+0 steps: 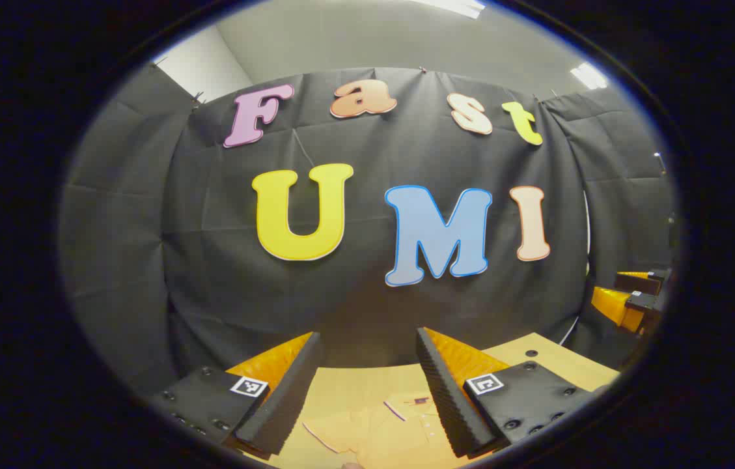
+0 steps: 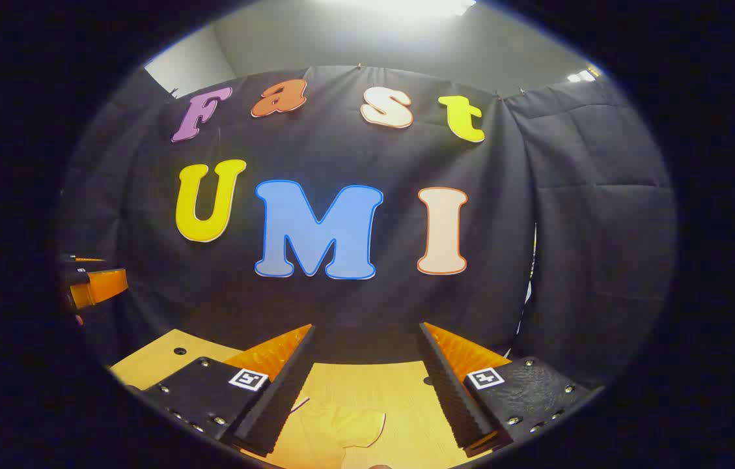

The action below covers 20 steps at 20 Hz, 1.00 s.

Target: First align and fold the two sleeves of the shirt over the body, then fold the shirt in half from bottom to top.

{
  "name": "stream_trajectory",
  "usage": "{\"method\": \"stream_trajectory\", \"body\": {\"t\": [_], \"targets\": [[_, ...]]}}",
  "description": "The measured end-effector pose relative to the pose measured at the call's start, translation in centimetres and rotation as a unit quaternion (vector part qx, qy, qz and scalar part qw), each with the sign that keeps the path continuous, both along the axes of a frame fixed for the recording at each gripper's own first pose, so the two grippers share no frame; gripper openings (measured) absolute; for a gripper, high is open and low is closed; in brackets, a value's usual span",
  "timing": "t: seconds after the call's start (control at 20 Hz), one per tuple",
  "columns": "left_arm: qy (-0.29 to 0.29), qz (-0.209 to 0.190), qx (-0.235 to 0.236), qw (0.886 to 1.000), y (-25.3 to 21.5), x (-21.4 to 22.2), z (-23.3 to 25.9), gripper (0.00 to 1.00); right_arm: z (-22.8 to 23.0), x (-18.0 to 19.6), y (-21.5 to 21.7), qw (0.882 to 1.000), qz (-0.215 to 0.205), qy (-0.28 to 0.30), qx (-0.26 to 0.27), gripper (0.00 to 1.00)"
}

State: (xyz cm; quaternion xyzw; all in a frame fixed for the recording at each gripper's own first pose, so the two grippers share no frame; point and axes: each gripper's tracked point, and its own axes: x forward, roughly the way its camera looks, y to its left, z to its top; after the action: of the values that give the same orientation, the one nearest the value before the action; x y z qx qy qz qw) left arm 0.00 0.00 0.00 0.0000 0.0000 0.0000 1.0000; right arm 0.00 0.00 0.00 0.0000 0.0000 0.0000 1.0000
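A pale wooden table (image 1: 556, 355) is being seen at 6 o'clock in both views, its far edge meeting a black cloth wall (image 1: 211, 273) that is being hung right around the booth. Small dark holes are being shown in the tabletop near its corners. Above the cloth, a grey ceiling (image 1: 354, 39) with bright light panels (image 1: 588, 75) is being seen at 12 to 1 o'clock, and a paler wall strip at 11 o'clock.

No containers are being made out on the table.

The shirt (image 1: 400, 430), close in tone to the table, is being seen lying flat at 6 o'clock in the left gripper view, collar and a row of small buttons showing between the fingers, one sleeve spread toward 7 o'clock. In the right gripper view a rounded part of the shirt (image 2: 347, 430) is being seen at 6 o'clock on the bare wood; which part it is cannot be told.

The left gripper (image 1: 367, 339) is being held above the table, jaws spread wide, nothing between them. The right gripper (image 2: 367, 332) is likewise being held released and clear of the cloth. In the left gripper view the right gripper is being glimpsed at 3 o'clock (image 1: 634, 296); in the right gripper view the left gripper is being glimpsed at 9 o'clock (image 2: 90, 283).
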Motion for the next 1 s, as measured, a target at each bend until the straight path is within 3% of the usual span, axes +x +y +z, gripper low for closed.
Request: {"method": "stream_trajectory", "body": {"t": [0.7,0.8,1.0], "targets": [[0.002,0.016,-0.005,1.000,0.1,-1.0,-0.2,0.94,-2.0,0.9,-0.1,1.000,0.010,0.027,0.007,0.95],[0.001,0.016,-0.004,1.000,0.0,-1.0,-0.1,0.94,-4.5,1.9,-0.2,0.998,0.012,0.055,0.008,0.95],[0.002,0.026,0.001,1.000,0.3,-1.2,-0.1,0.94,-14.7,5.4,-0.9,0.984,0.019,0.172,0.039,0.96]]}}
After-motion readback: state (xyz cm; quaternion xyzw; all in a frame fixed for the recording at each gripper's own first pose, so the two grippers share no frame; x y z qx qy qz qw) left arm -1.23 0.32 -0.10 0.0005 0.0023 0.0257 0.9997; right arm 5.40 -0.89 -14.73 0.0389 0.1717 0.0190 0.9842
